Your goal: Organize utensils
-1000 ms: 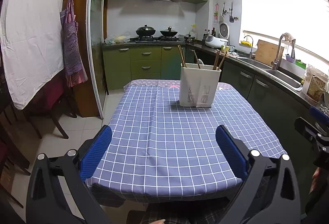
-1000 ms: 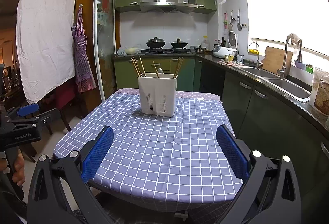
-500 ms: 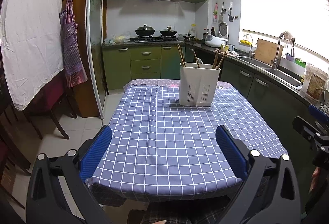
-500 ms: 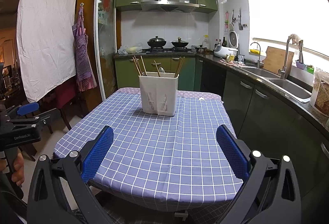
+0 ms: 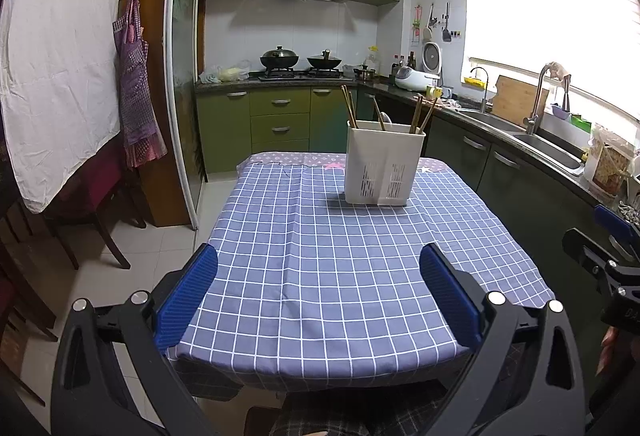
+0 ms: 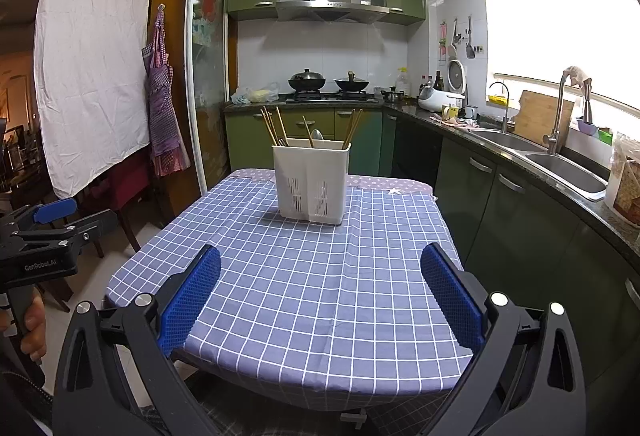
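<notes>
Left wrist view: both tongs, left (image 5: 318, 288) and right (image 6: 320, 290), are being held spread wide and empty, since the utensil caddy (image 5: 384, 166) is sitting upper-centre on the bench (image 5: 320, 276), well out of reach.

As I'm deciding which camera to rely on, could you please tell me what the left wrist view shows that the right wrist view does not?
Only the left wrist view shows the right hand-held gripper at its right edge. Only the right wrist view shows the left hand-held gripper, at its left edge, with the hand holding it. Both show the white utensil holder with chopsticks upright on the checked tablecloth.
</notes>
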Tool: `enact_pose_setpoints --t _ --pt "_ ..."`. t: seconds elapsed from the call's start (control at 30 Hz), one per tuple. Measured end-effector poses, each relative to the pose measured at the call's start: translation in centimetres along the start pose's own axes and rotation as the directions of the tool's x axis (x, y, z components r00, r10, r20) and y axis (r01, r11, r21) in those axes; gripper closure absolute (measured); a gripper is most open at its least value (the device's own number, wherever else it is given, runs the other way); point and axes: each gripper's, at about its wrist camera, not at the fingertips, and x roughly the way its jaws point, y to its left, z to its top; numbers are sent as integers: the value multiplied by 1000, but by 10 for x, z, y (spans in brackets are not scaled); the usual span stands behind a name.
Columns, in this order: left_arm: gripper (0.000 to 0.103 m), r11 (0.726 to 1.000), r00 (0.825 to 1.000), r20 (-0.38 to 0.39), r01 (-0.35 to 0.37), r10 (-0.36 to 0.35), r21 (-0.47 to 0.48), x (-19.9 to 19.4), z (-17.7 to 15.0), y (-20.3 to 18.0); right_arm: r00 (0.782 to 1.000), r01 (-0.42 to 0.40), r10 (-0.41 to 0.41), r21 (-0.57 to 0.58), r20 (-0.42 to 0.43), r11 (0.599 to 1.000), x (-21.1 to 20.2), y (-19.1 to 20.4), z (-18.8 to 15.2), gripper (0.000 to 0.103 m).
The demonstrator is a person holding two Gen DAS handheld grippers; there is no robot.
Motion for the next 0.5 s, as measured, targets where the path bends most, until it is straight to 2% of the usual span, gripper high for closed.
enact_pose_setpoints --t 0.33,0.5 --pt "7 1000 1000 -11 5 -5 -4 1 2 1 1000 -6 6 1 -3 1000 0 1 -1 5" --pt "7 1000 1000 -1 -11 11 24 -1 1 -4 1000 -8 8 -2 -6 1000 0 1 -3 5"
